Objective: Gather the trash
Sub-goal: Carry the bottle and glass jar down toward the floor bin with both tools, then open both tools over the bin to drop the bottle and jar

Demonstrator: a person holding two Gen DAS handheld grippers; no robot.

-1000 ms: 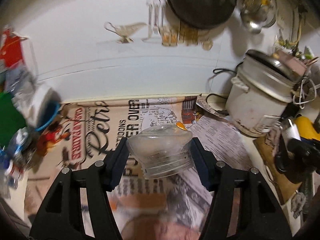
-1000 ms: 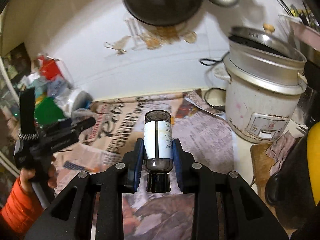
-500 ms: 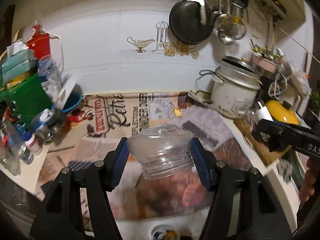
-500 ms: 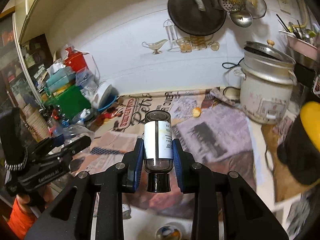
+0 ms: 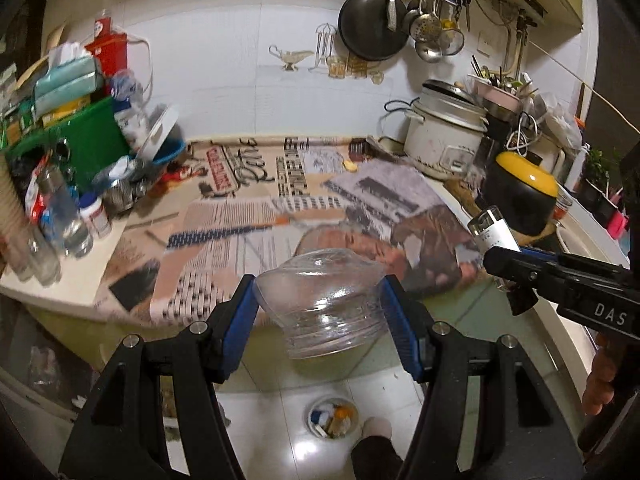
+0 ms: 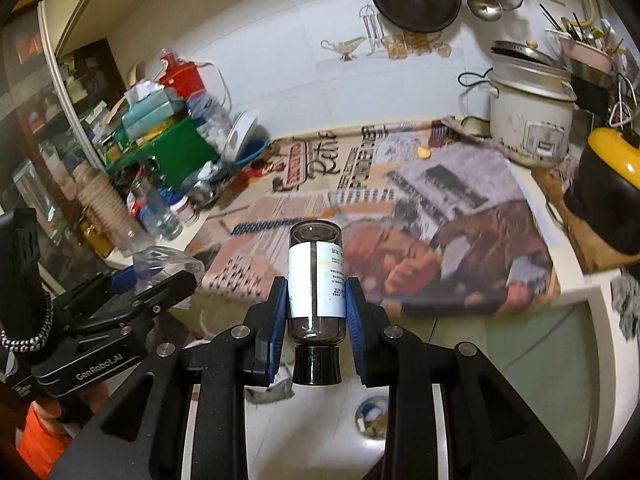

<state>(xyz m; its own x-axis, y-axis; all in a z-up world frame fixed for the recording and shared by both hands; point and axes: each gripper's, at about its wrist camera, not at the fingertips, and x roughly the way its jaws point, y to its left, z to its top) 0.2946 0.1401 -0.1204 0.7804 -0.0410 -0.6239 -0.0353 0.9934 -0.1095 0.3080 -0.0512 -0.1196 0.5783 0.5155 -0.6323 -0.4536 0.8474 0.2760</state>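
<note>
Pretty clearly a lived-in home kitchen we're in: a black frying pan [image 5: 370,26] and steel ladles [image 5: 430,30] hang on the white tiled wall, a worn white rice cooker [image 5: 442,132] sits on the newspaper-covered countertop [image 5: 248,216], and plastic bottles [image 6: 154,210] crowd the left end.

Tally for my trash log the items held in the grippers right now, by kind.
Crushed clear plastic container, in the left gripper: 1
Dark glass bottle with white label, in the right gripper: 1
Total: 2
</note>
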